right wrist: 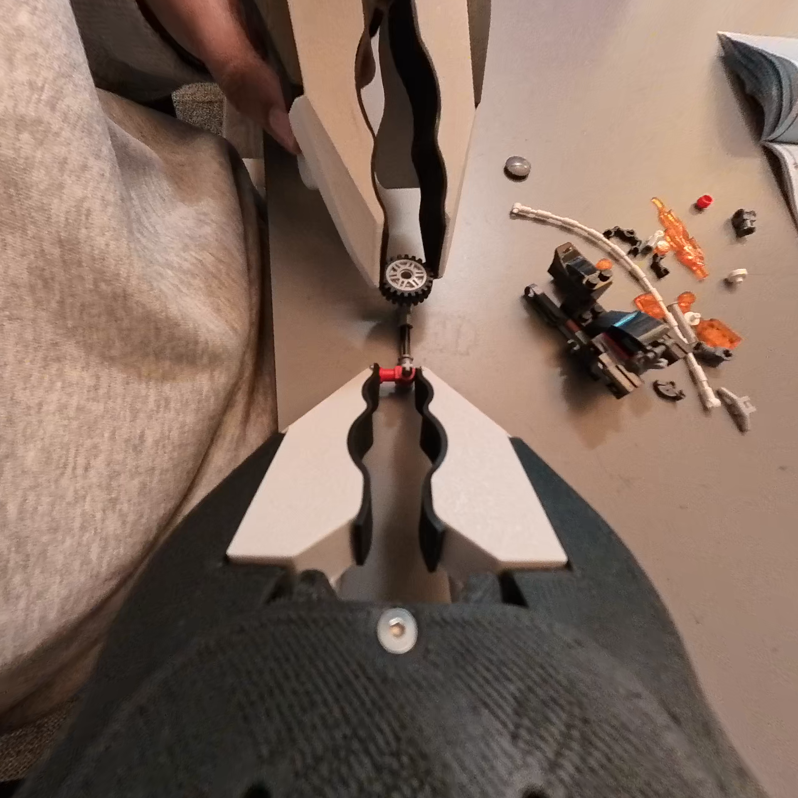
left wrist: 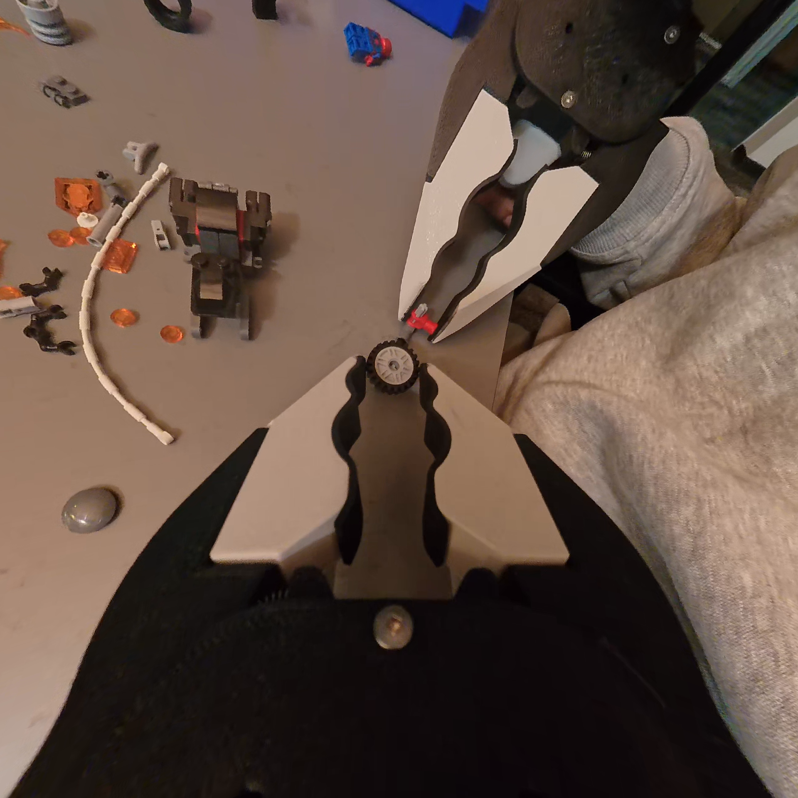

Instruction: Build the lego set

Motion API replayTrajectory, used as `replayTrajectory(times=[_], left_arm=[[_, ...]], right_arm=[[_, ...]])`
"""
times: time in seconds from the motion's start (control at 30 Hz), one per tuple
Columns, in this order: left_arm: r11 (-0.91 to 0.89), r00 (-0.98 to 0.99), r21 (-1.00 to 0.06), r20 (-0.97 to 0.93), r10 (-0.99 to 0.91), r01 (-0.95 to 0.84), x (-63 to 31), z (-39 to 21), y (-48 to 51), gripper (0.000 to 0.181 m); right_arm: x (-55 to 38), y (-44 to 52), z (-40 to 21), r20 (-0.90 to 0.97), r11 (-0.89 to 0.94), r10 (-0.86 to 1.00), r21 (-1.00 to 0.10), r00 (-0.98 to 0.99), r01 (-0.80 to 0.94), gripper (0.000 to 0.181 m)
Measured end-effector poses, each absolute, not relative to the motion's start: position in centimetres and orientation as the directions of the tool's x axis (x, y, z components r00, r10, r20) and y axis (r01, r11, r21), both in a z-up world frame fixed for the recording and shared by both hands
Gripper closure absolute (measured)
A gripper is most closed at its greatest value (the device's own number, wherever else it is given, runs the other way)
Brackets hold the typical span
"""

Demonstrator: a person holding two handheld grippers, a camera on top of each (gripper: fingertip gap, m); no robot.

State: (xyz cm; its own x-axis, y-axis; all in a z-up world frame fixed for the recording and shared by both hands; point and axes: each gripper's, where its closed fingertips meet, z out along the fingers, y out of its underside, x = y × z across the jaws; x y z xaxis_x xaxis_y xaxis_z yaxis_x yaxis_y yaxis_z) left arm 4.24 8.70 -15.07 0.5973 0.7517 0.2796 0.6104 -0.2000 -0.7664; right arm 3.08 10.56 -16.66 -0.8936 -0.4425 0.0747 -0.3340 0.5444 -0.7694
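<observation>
Grey table (right wrist: 561, 539), loose parts at side. Left gripper (left wrist: 391, 367) clamped on wheel (left wrist: 392, 365), right gripper (right wrist: 394, 375) pinching red pin (right wrist: 395, 374), axle (right wrist: 406, 334) between, above table. Risk: misaligned push, part popping free

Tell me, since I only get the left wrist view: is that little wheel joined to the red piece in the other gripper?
Observer: The right wrist view shows a thin dark axle reaching from the red piece to the wheel.
Operator: Is the red piece really gripped?
Observer: Yes, the right gripper is shut on it at the very tips.
Operator: Anything else I miss?
Observer: An open booklet lies at the table's far edge.
</observation>
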Motion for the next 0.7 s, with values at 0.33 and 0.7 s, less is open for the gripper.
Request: replayTrajectory(times=[0.33,0.7], left_arm=[[-0.259,0.564,-0.723,0.214,0.797,0.640,4.1,-15.7,8.7,0.158],[-0.251,0.558,-0.692,0.259,0.788,0.677,4.2,-16.9,8.8,0.151]], right_arm=[[3.1,10.5,-16.6,0.076,0.544,-0.442,-0.769,-0.894,-0.334,0.167],[3.2,10.5,-16.5,0.075,0.545,-0.442,-0.769,-0.894,-0.334,0.167]])
